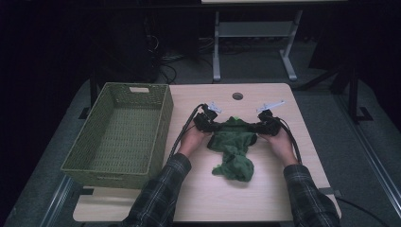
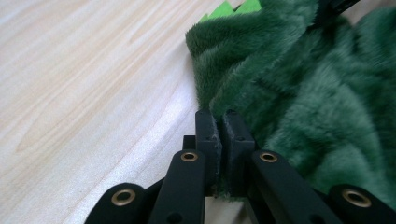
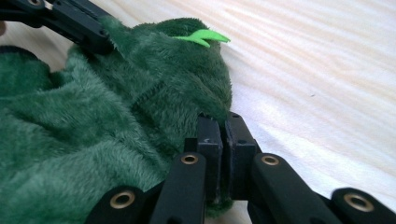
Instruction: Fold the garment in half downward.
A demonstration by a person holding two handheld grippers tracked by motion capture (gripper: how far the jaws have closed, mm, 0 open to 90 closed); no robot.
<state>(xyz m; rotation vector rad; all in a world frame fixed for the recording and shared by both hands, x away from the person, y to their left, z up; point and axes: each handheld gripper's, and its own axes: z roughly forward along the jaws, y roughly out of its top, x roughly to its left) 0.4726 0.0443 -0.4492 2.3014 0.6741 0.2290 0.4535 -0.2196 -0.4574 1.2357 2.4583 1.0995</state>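
Note:
A fuzzy dark green garment [image 1: 234, 149] with small bright green spikes [image 3: 203, 36] lies crumpled on the wooden table [image 1: 265, 198]. My left gripper [image 1: 211, 126] is shut on the garment's left edge [image 2: 224, 100], a fold of plush pinched between its black pads. My right gripper [image 1: 257, 127] is shut on the opposite edge [image 3: 205, 100], fabric caught between its pads. In the right gripper view the left gripper [image 3: 100, 39] shows at the top left, biting the far side of the cloth. Both hands rest low on the table.
A green woven basket [image 1: 124, 135] with nothing in it stands on the table's left side, close to my left forearm. A round cable hole [image 1: 237, 96] sits near the far edge. Bare wood stretches in front of the garment.

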